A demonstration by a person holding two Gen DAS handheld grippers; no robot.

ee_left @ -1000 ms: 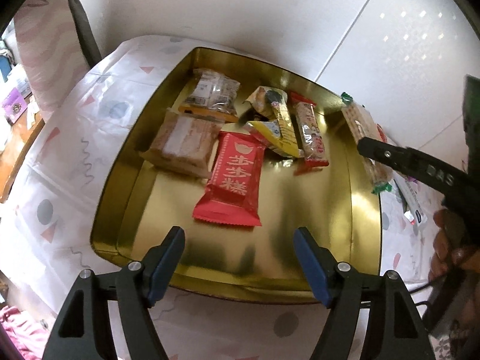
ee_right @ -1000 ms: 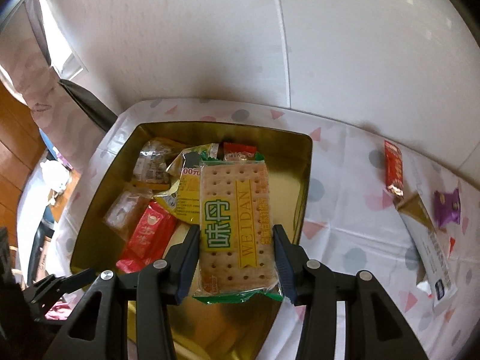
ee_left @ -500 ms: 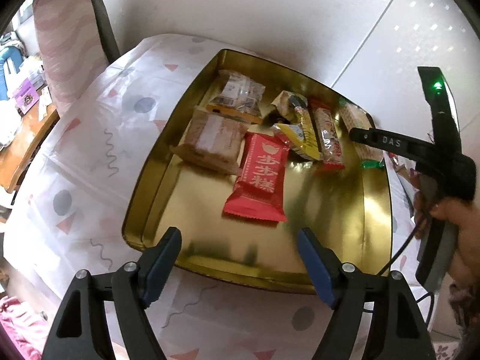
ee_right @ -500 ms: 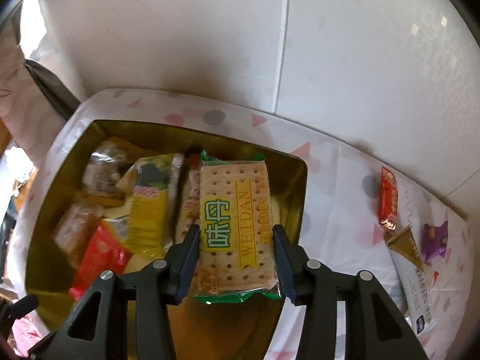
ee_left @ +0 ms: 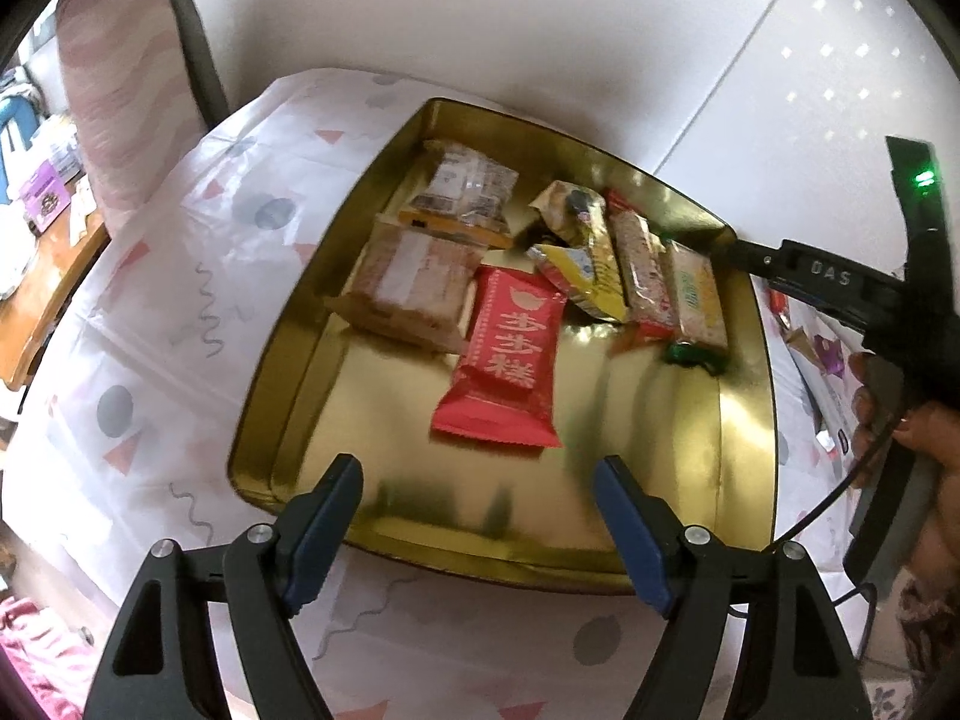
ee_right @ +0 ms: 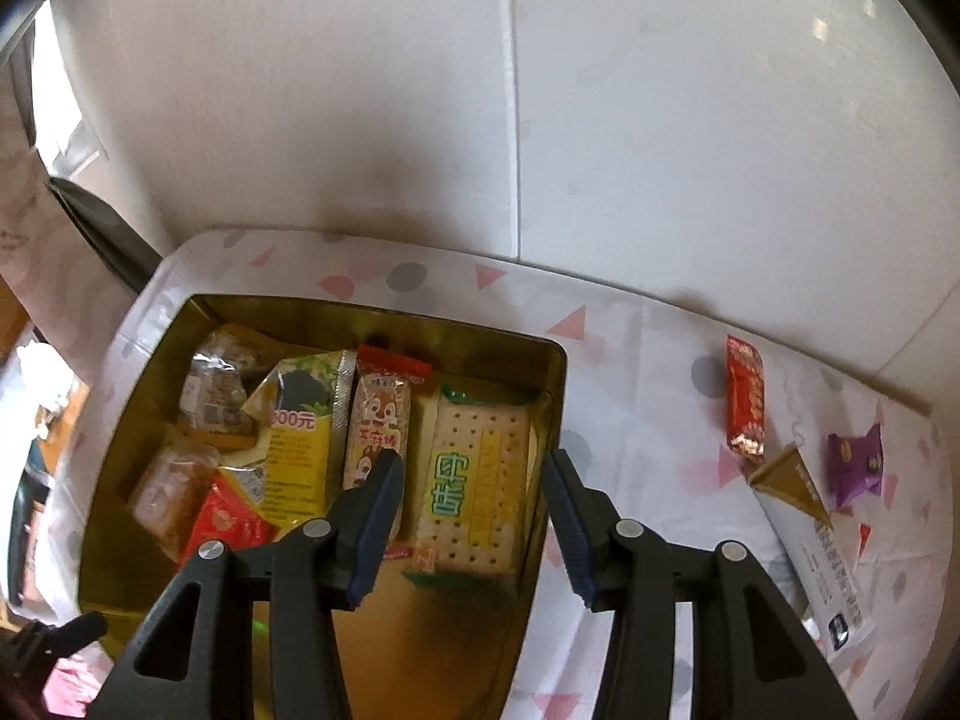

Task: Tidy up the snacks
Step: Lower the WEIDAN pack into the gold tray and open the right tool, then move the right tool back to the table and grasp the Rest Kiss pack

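A gold tray (ee_left: pixel 264 420) (ee_right: pixel 558 372) sits on the patterned tablecloth. It holds a red pack (ee_left: pixel 504 354), a yellow pack (ee_right: pixel 300 456), a squirrel-print bar (ee_right: pixel 378 426) and two clear-wrapped cakes (ee_left: pixel 408 282). The green-and-yellow cracker pack (ee_right: pixel 474 492) (ee_left: pixel 696 300) lies flat at the tray's right side, beside the bar. My right gripper (ee_right: pixel 473 462) hangs over it, open, with a gap between each pad and the pack. My left gripper (ee_left: pixel 480 468) is open and empty above the tray's near edge.
Right of the tray on the cloth lie a red stick pack (ee_right: pixel 746 396), a gold triangular pack (ee_right: pixel 792 477), a purple pack (ee_right: pixel 855 465) and a long white pack (ee_right: pixel 834 576). A white wall runs close behind. A person's hand (ee_left: pixel 924 438) holds the right gripper.
The cracker pack, gripped between the right pads before, now lies in the tray beside the squirrel bar. The right gripper moved right over the tray's right side. The left gripper's view shifted slightly.
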